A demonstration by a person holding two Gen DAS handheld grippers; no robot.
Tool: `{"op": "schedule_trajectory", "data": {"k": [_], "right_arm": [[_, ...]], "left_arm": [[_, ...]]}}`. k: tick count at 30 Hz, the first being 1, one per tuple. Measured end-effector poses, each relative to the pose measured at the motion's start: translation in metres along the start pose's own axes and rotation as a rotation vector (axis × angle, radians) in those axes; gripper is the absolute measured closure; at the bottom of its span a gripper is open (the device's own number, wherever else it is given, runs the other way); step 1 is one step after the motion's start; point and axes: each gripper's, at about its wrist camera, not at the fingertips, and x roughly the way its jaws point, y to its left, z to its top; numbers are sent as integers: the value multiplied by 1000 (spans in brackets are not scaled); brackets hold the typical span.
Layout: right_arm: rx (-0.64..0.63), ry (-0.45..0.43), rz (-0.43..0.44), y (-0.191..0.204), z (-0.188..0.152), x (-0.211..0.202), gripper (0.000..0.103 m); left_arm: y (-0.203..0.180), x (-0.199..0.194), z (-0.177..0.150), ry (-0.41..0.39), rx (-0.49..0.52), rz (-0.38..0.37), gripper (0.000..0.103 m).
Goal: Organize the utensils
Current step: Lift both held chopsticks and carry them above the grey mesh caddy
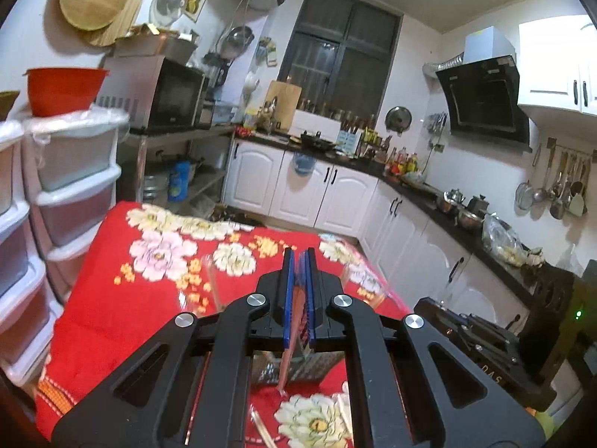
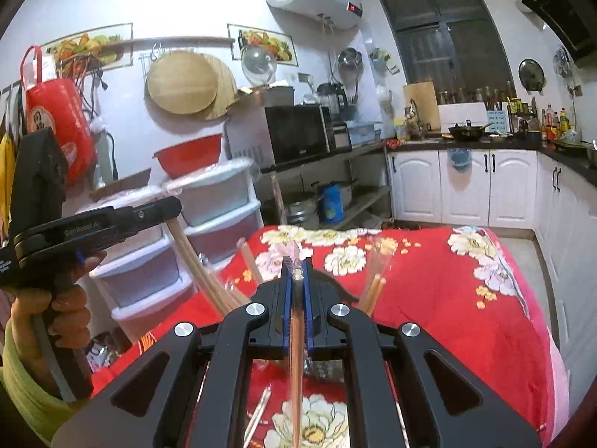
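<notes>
Both tools (image 1: 298,261) (image 2: 296,267) pinch slender wooden chopsticks (image 2: 296,366).

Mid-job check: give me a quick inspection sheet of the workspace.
Surface: table under a red floral cloth.
Job's things: chopsticks hang from the left gripper; one chopstick in the right gripper; clear glass holds more.
Clutter: metal grater and loose chopsticks on the cloth.
Grippers: left gripper and right gripper both shut on chopsticks.
Cables: nothing seen.
Surroundings: plastic drawers, microwave, white cabinets.
</notes>
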Motion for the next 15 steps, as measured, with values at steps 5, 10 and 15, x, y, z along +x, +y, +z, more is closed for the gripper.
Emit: {"op": "schedule_trajectory", "data": {"k": [5,10,15], "right_arm": [[5,-42,10,-1,17,0,97],[-2,-80,20,0,32,2,97],[1,-123,25,-2,50,7,97]], "left_arm": [[-7,5,17,-31,12,-5,102],[-8,11,26,-60,2,-3,102],[-6,20,34,-82,-13,19,102]]}}
